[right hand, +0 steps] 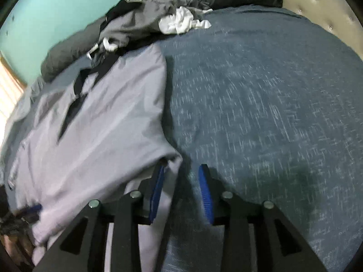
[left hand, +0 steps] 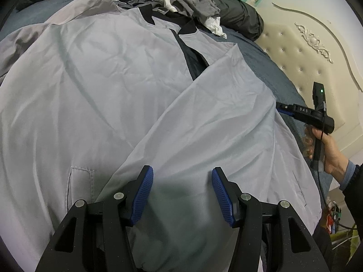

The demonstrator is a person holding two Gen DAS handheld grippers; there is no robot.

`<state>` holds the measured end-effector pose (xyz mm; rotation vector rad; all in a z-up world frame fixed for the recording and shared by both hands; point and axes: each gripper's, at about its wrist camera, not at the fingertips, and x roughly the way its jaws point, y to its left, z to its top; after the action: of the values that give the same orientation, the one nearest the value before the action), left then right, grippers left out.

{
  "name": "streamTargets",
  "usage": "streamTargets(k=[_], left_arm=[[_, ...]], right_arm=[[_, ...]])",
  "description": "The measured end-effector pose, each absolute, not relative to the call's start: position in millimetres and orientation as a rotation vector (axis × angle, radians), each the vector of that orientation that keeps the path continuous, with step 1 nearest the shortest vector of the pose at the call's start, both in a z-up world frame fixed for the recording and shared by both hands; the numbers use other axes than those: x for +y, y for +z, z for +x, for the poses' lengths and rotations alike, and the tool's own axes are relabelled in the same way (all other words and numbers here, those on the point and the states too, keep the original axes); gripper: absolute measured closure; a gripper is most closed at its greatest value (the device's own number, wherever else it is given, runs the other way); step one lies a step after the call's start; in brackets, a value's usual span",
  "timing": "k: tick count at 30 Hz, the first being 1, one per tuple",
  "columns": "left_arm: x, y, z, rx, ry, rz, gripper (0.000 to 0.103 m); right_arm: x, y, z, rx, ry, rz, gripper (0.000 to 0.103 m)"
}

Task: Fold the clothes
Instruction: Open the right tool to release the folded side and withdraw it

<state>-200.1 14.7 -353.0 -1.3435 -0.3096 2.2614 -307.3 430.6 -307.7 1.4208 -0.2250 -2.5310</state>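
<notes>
A pale grey jacket (left hand: 113, 79) with a dark collar and zip lies spread on the bed, one panel folded across it. My left gripper (left hand: 182, 192) stands open just above that folded panel, with nothing between its blue pads (left hand: 145, 192). A hand (left hand: 329, 151) holds my right gripper (left hand: 282, 110) at the jacket's right edge. In the right wrist view the jacket (right hand: 102, 124) fills the left side. Its edge drapes over the left pad (right hand: 157, 192) and hangs between the fingers of the right gripper (right hand: 181, 192). A gap shows between the cloth and the other pad, so the jaws stand open.
A blue bedspread (right hand: 261, 102) covers the bed to the right of the jacket. A heap of grey, black and white clothes (left hand: 181, 0) (right hand: 140, 18) lies at the far side, beside a dark pillow (left hand: 240, 15). A cream padded headboard (left hand: 306, 56) bounds the right.
</notes>
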Motion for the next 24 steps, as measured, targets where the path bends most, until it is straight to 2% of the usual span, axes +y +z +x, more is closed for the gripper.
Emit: streamTargets(k=[7, 8, 9, 10, 18, 24], left_arm=[[17, -353, -201, -0.307, 2.263, -1.345, 0.045], [16, -353, -202, -0.307, 2.263, -1.345, 0.045], [16, -353, -202, -0.307, 2.262, -1.346, 0.045], [17, -353, -202, -0.307, 2.262, -1.346, 0.045], [17, -354, -203, -0.300, 2.262, -1.346, 0.045], [16, -356, -206, -0.305, 2.256, -1.349, 0.045]], right_arm=[[429, -321, -314, -0.353, -2.476, 1.461, 0.072], [428, -321, -315, -0.348, -2.480, 1.462, 0.074], [427, -321, -316, -0.343, -2.484, 1.463, 0.091], [427, -320, -317, -0.332, -2.502, 1.469, 0.097], [419, -314, -312, -0.138, -2.661, 1.471, 0.100], [420, -322, -316, -0.125, -2.648, 1.520, 0.101]])
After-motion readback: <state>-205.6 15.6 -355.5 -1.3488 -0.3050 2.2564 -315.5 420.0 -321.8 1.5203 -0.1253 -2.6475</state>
